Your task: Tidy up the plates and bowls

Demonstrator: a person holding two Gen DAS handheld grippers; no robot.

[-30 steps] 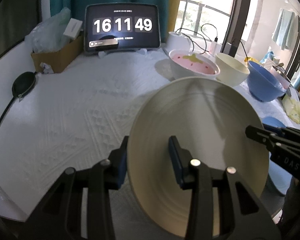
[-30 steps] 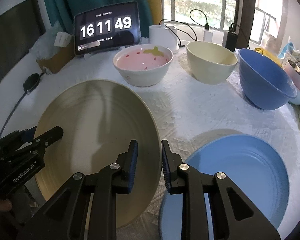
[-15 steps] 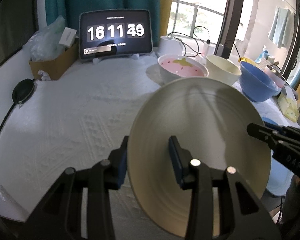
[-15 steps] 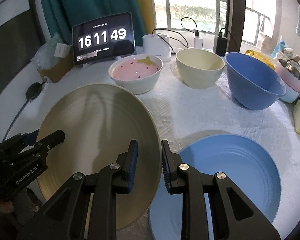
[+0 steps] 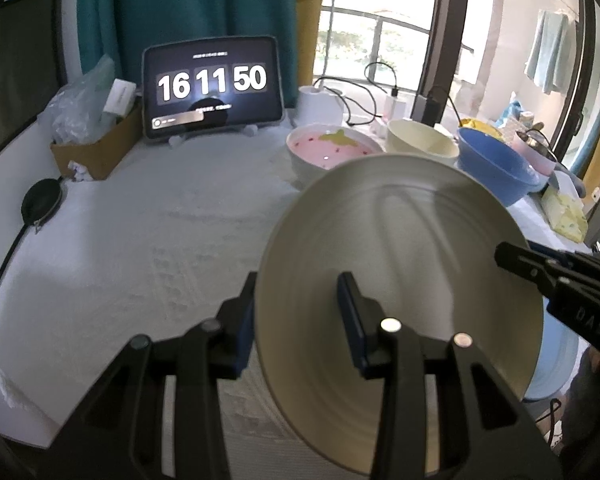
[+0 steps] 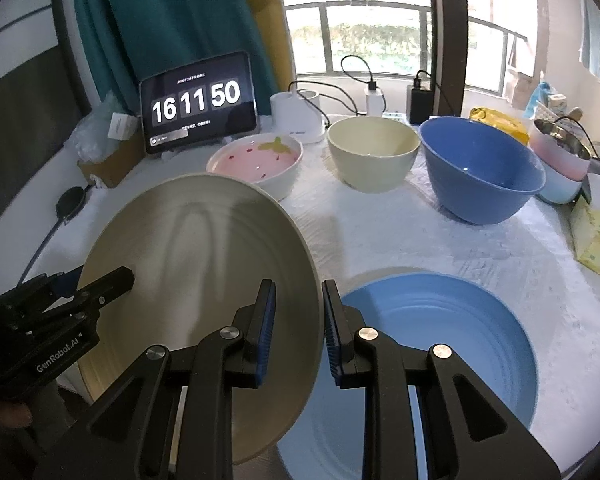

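A large cream plate (image 5: 400, 248) (image 6: 196, 240) hangs tilted above the white tablecloth, held by both grippers at opposite rims. My left gripper (image 5: 298, 300) is shut on its left rim; its black body also shows in the right wrist view (image 6: 80, 296). My right gripper (image 6: 298, 296) is shut on the plate's right rim, and it reaches in from the right in the left wrist view (image 5: 540, 276). A blue plate (image 6: 440, 340) lies flat on the cloth just right of the cream one. Behind stand a pink strawberry bowl (image 6: 256, 160), a cream bowl (image 6: 372, 152) and a blue bowl (image 6: 480, 168).
A tablet clock (image 5: 212, 88) stands at the back, a cardboard box (image 5: 96, 148) of bags to its left, a black pouch (image 5: 42, 204) on a cord near the left edge. At right are stacked pastel bowls (image 6: 560, 168) and a yellow tissue pack (image 6: 596, 240). Chargers and cables line the window sill.
Both grippers have risen together with the cream plate still gripped between them. The table and bowls sit lower and farther in both views, and more of the blue plate shows.
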